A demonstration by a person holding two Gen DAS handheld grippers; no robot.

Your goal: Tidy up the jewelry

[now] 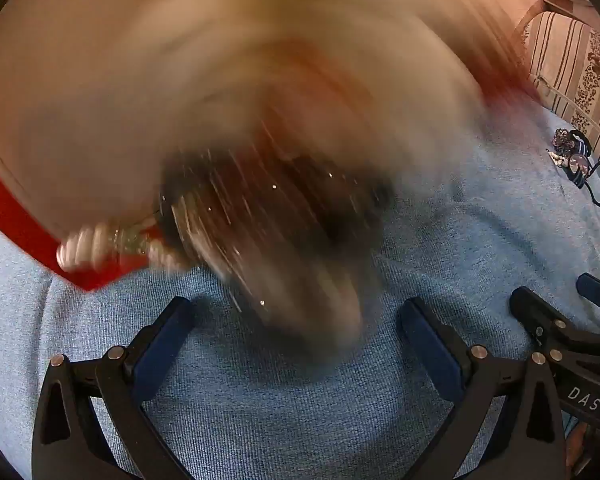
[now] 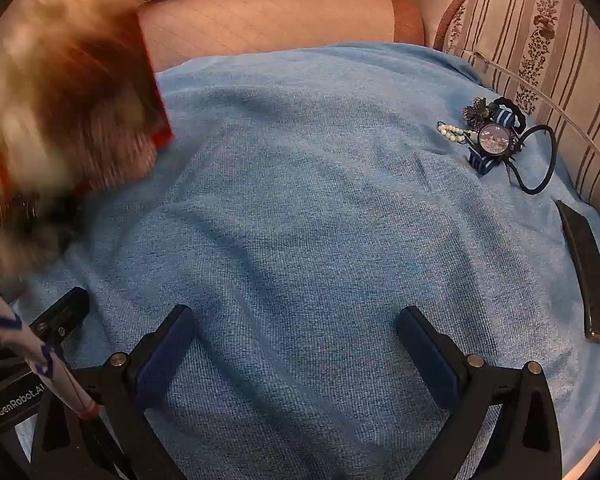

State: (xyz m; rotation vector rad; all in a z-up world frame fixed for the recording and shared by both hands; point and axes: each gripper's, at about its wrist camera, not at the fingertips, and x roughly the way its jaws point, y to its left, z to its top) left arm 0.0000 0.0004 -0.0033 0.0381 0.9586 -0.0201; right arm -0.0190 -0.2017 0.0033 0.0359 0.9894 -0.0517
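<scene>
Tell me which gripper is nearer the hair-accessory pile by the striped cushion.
Right, probably. The right gripper hangs open over the blue blanket, with the pile ahead to its right. The left gripper sits on the right gripper's far side, by the red box.

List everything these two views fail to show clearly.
- Left wrist view: a motion-smeared tan, red and black mass fills the centre; its identity is unreadable.
- Right wrist view: the same smear covers the left edge.
- Small pile of beads and hair ties on the blue towel: pieces overlap, too small to count.
- Flat dark strip: purpose unclear.
</scene>
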